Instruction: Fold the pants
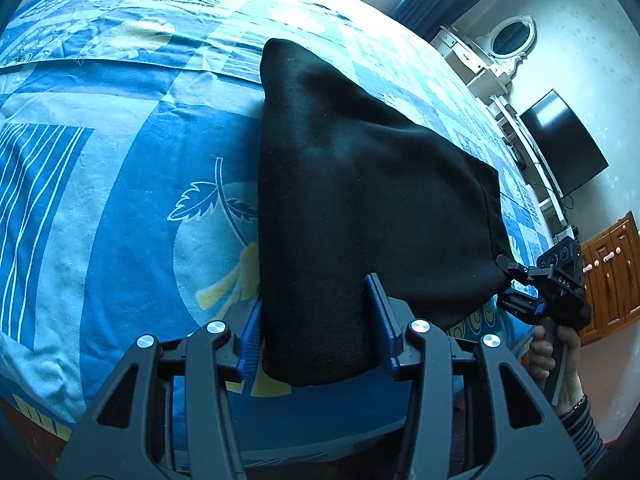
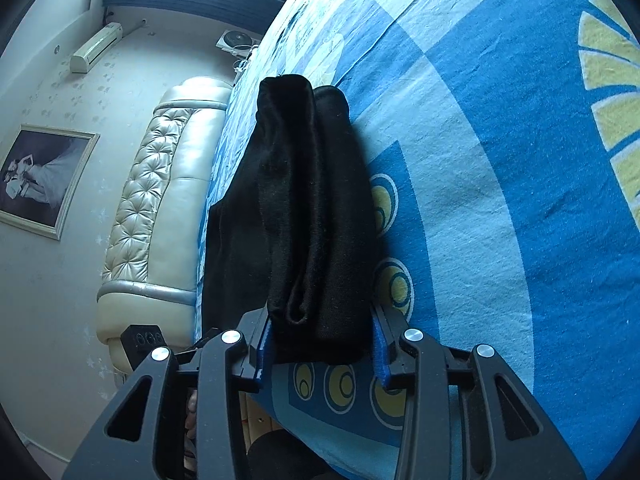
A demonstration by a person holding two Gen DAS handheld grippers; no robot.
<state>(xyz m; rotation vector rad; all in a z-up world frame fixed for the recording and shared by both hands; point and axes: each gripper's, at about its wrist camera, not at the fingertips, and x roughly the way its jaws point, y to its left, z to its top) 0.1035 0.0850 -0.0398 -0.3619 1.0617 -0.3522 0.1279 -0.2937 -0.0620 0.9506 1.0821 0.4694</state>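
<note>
The black pants are lifted above a bed with a blue patterned sheet. My left gripper is shut on one bunched end of the pants, the cloth filling the gap between its blue pads. My right gripper is shut on another folded end of the pants, which hang in thick layers ahead of it. In the left wrist view the right gripper pinches the far lower corner of the cloth, held by a hand.
The bed's blue sheet spreads under both grippers. A cream padded headboard stands at one end. A dresser with an oval mirror, a dark screen and wooden cabinets line the wall.
</note>
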